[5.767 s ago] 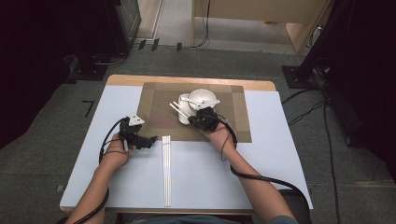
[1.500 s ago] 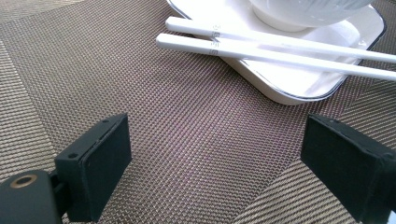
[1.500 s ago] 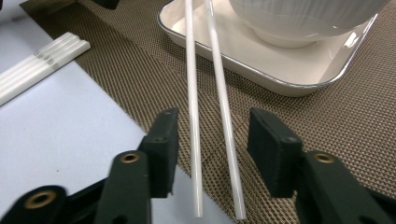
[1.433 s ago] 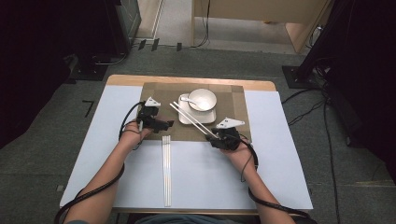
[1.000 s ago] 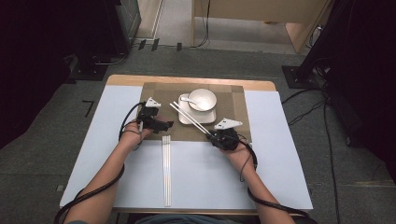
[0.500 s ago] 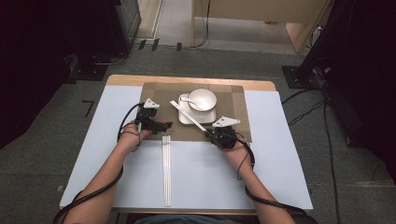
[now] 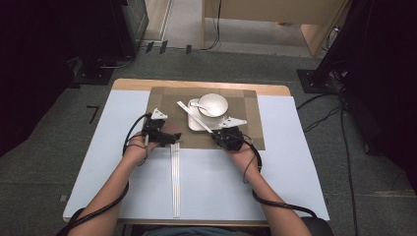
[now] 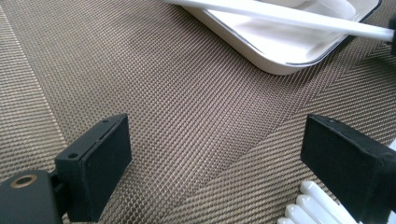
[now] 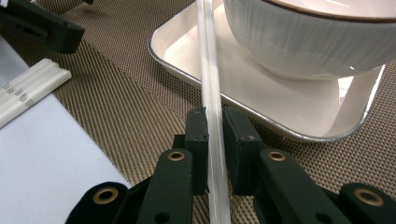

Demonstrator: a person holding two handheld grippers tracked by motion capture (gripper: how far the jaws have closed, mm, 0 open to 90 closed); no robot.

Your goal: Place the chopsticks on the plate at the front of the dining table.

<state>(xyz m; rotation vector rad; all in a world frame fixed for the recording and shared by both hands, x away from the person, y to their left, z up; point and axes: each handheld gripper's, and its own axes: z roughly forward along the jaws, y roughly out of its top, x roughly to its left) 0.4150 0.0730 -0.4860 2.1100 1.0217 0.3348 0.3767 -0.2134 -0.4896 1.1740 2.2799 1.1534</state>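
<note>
A pair of white chopsticks (image 7: 196, 117) lies slanted across the left edge of a white square plate (image 7: 193, 126). My right gripper (image 7: 217, 135) is shut on their near end, and the pads pinch the chopsticks (image 9: 208, 60) just in front of the plate (image 9: 280, 105). On the plate stands a white ribbed bowl (image 7: 213, 104) (image 9: 317, 37). A white spoon (image 7: 196, 104) rests by it. My left gripper (image 7: 174, 137) (image 8: 224, 163) hovers low over the brown woven placemat (image 8: 177, 93), open, with nothing between its fingers.
More long white sticks (image 7: 175, 182) lie on the pale blue table cover, running from the placemat's front edge toward me. Their ends (image 8: 303, 210) (image 9: 28, 93) lie beside the left gripper. The placemat (image 7: 162, 98) covers the table's far middle.
My right gripper has shifted a little to the left and toward the plate with the chopsticks in it. The left gripper has stayed put.
</note>
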